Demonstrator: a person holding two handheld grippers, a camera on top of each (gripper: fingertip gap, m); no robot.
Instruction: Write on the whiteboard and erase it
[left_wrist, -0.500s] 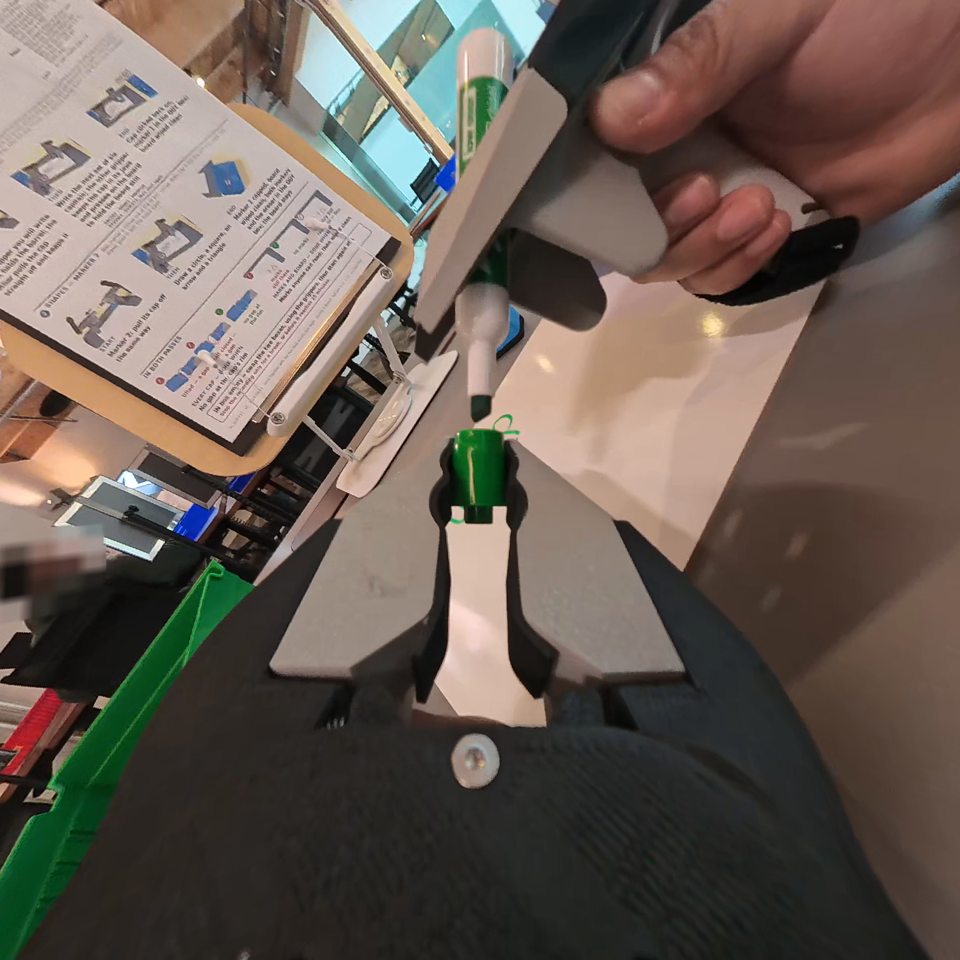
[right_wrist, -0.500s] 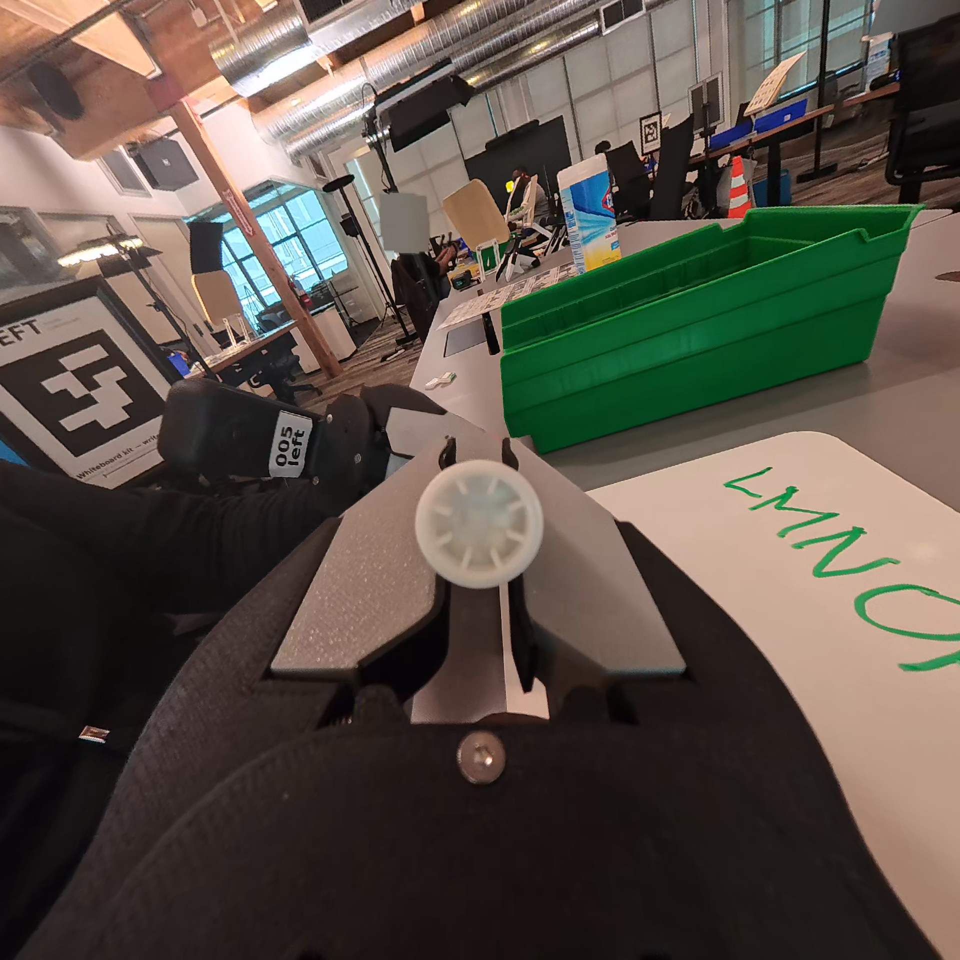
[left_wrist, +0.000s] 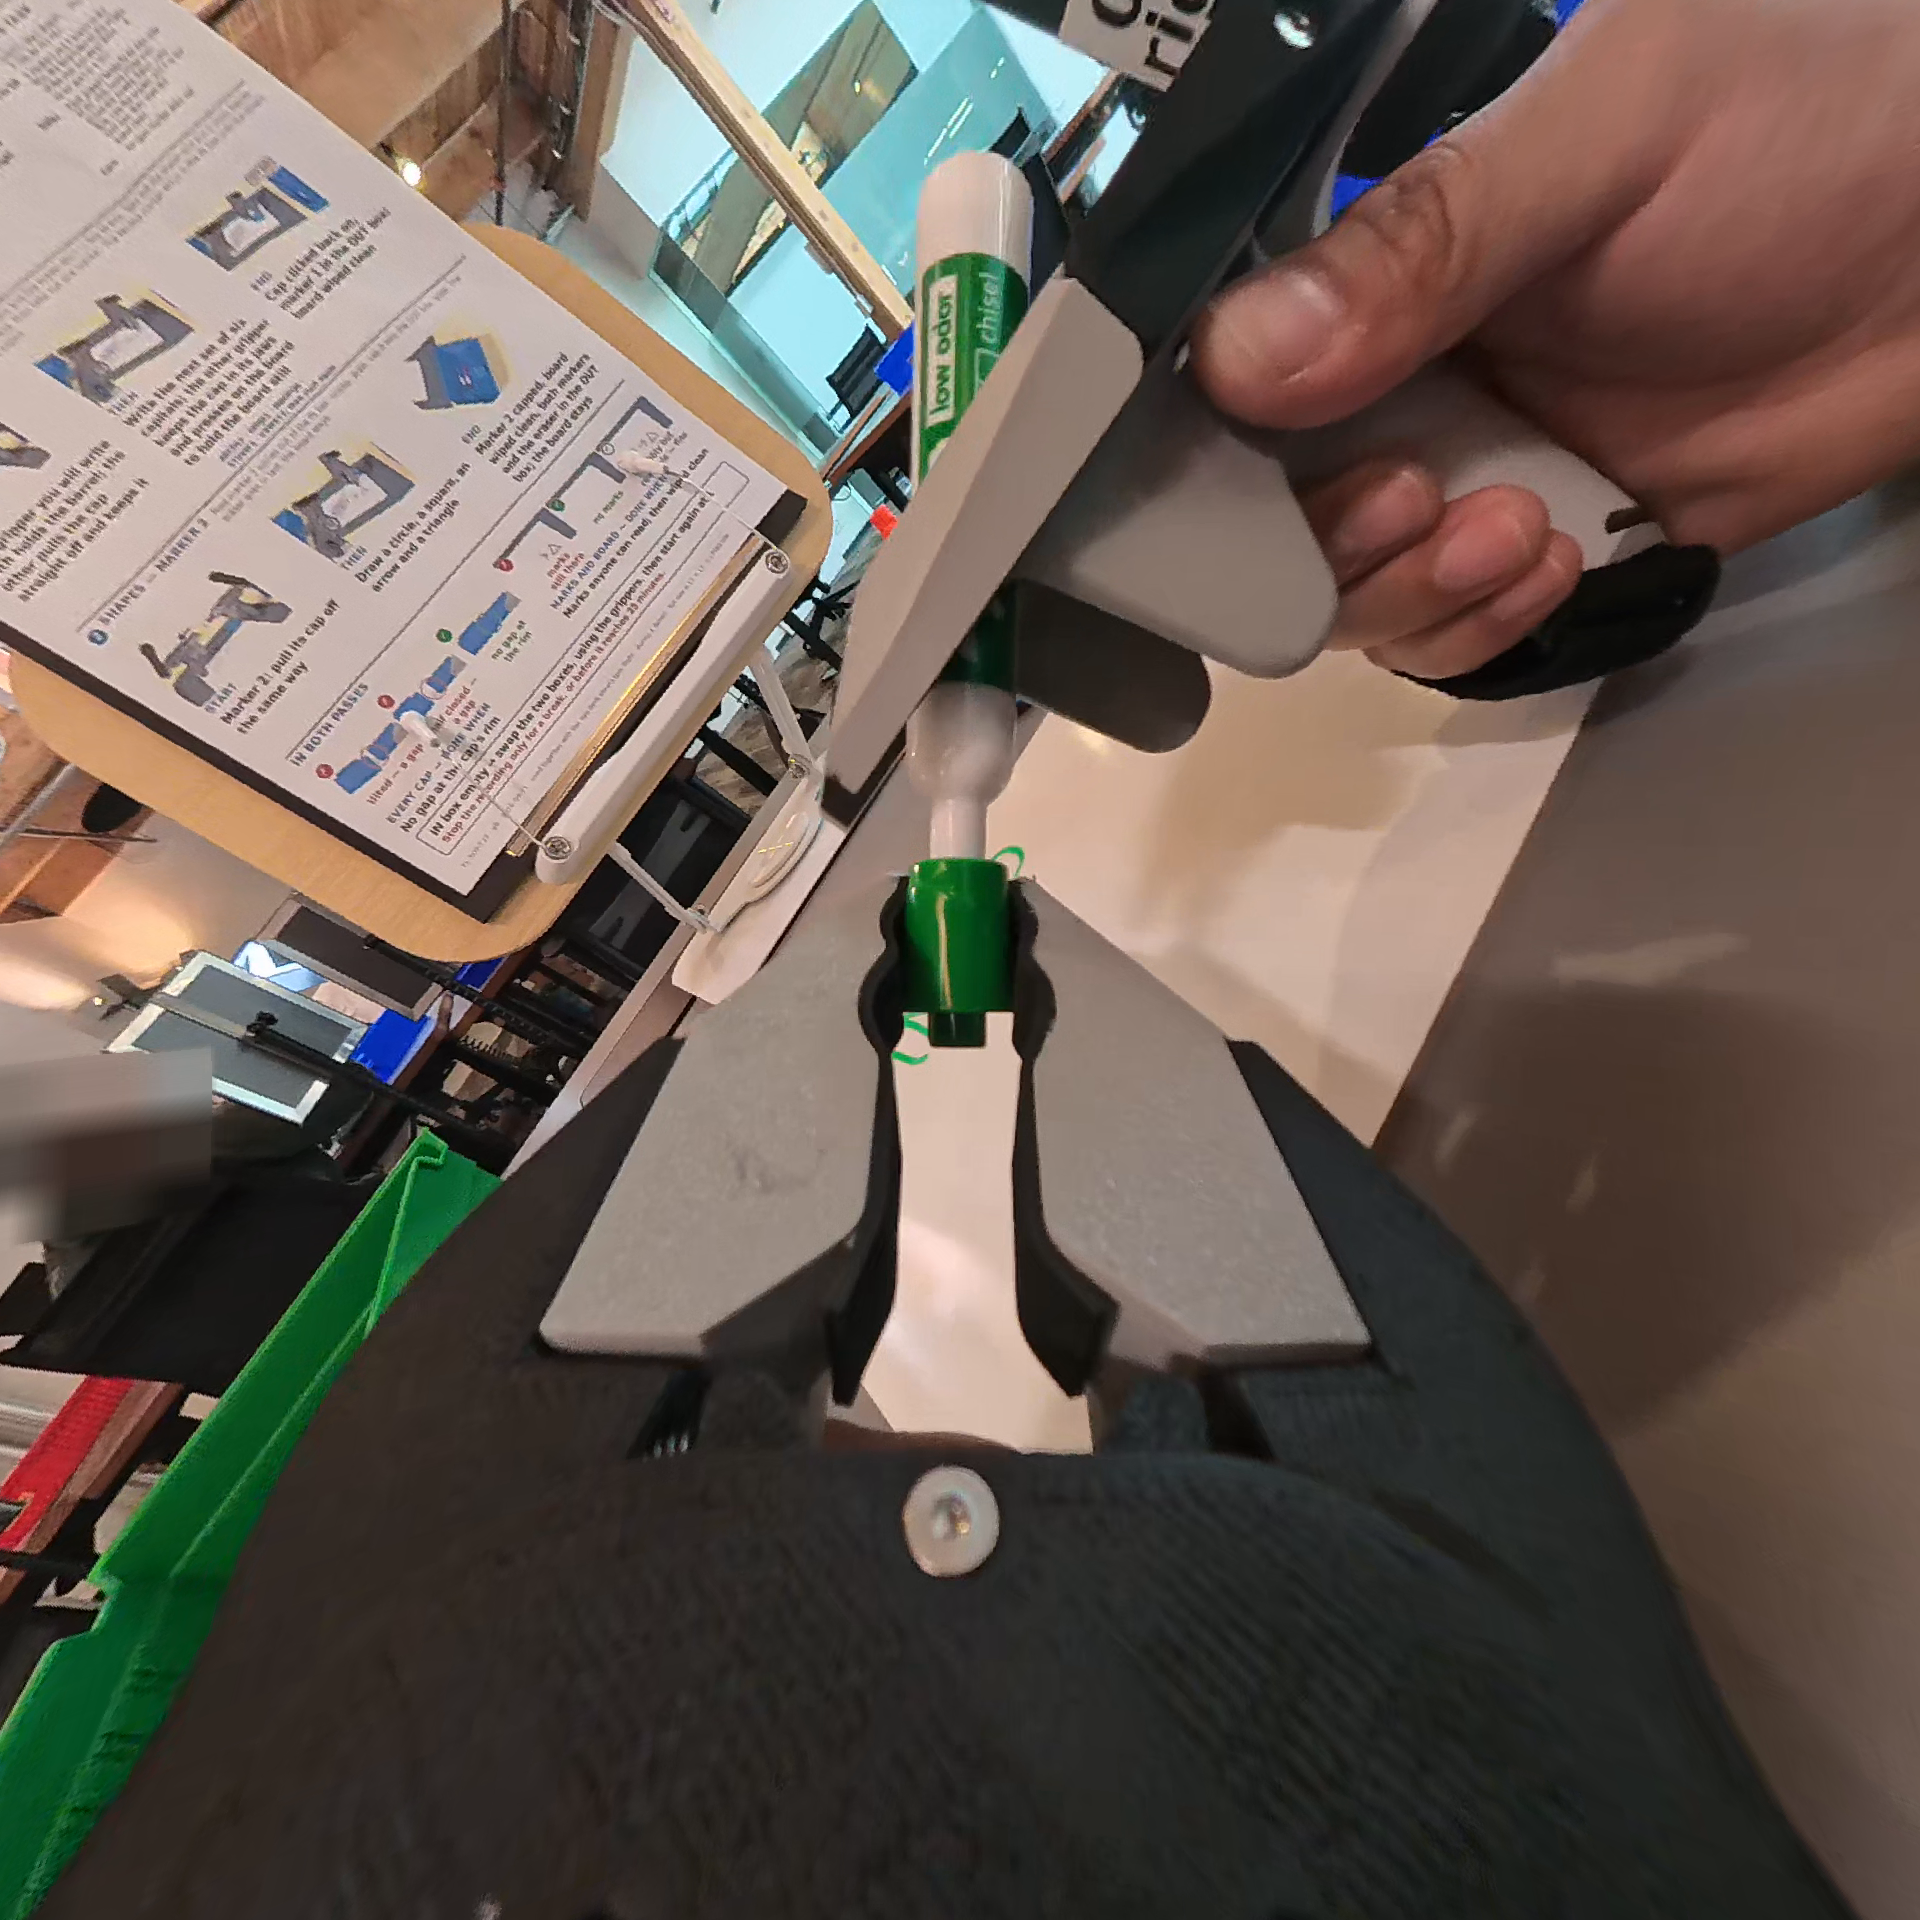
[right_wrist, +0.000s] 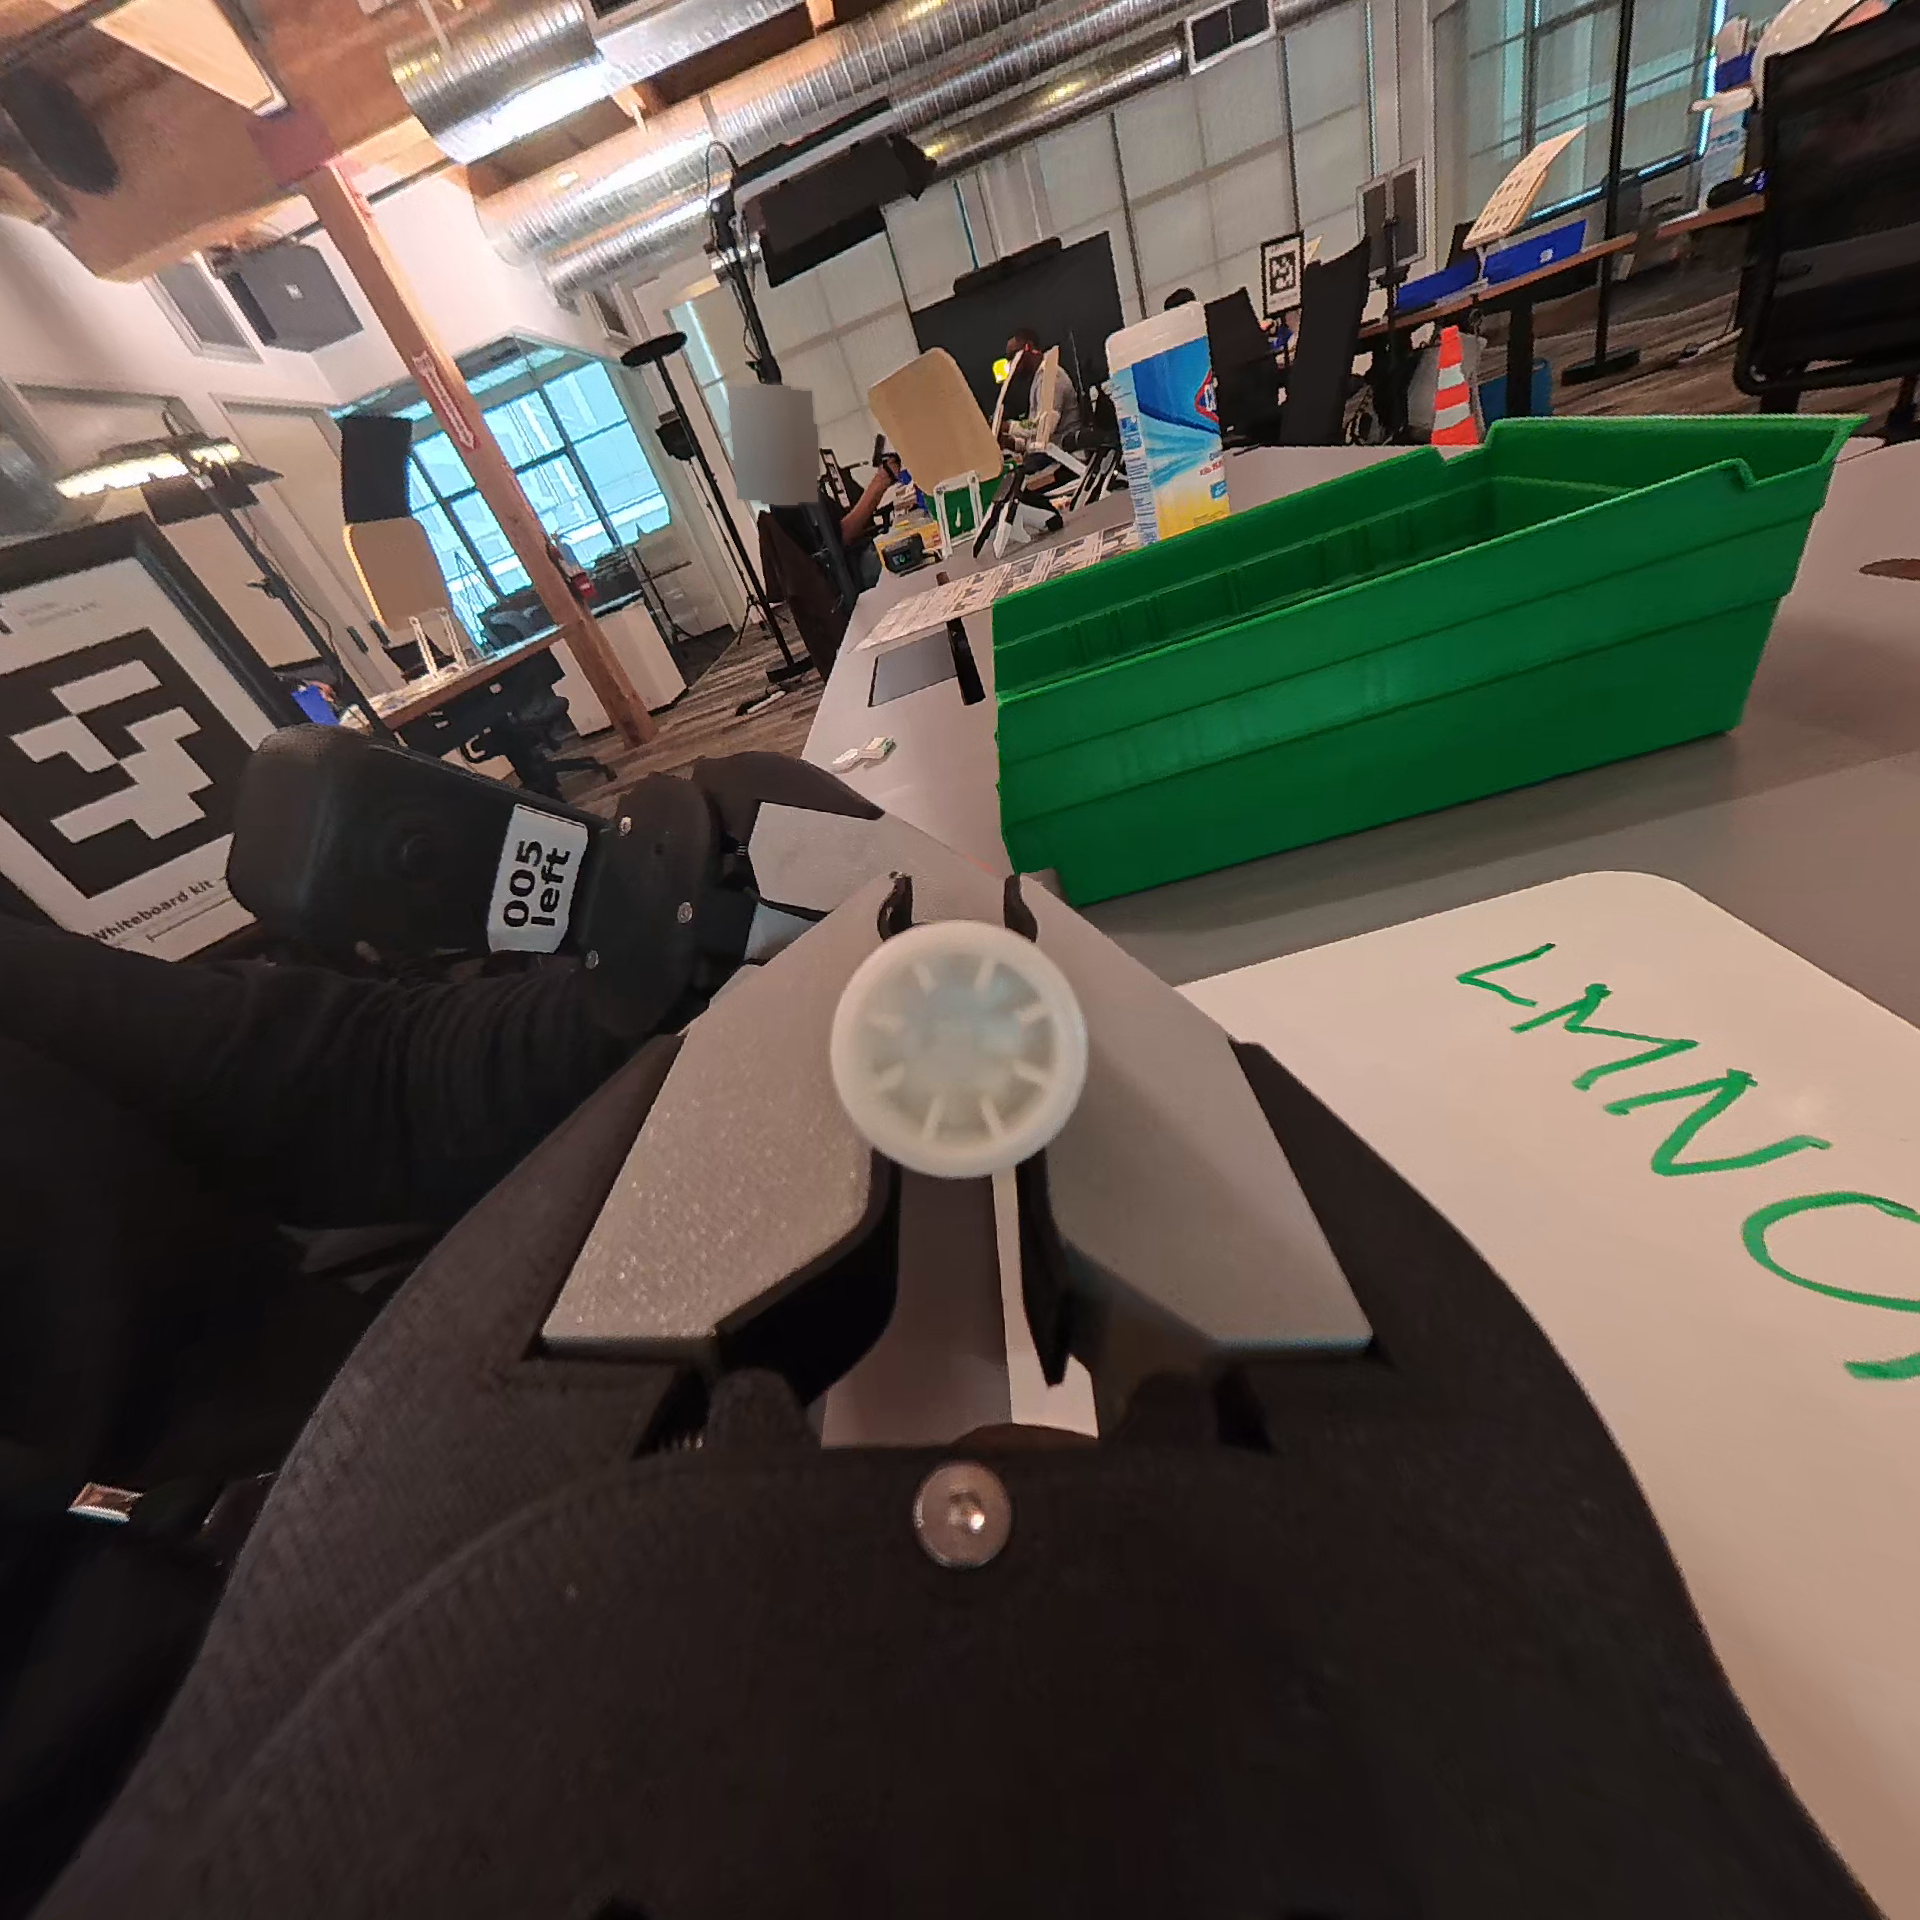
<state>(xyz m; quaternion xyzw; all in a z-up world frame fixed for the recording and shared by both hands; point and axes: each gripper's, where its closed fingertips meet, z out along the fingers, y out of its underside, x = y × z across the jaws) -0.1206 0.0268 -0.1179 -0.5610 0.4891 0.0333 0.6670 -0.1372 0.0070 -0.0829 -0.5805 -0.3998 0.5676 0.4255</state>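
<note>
Left claw (left_wrist: 956, 961): closed on the green marker cap (left_wrist: 954, 951), open end up. Right claw (left_wrist: 914, 727): closed on the marker (left_wrist: 966, 343) barrel, held nib-down; the nib enters the cap mouth, white neck exposed. A hand (left_wrist: 1621, 343) holds the right claw. Both sit over the whiteboard (right_wrist: 1558, 1299), which lies flat on the worktop (right_wrist: 1849, 665) and carries green writing (right_wrist: 1683, 1122). Green bins (right_wrist: 1403, 707) stand beyond its far edge.

Green bins (right_wrist: 1392, 717) stacked on grey table (right_wrist: 1558, 862); wipes canister (right_wrist: 1164, 436) behind.
</note>
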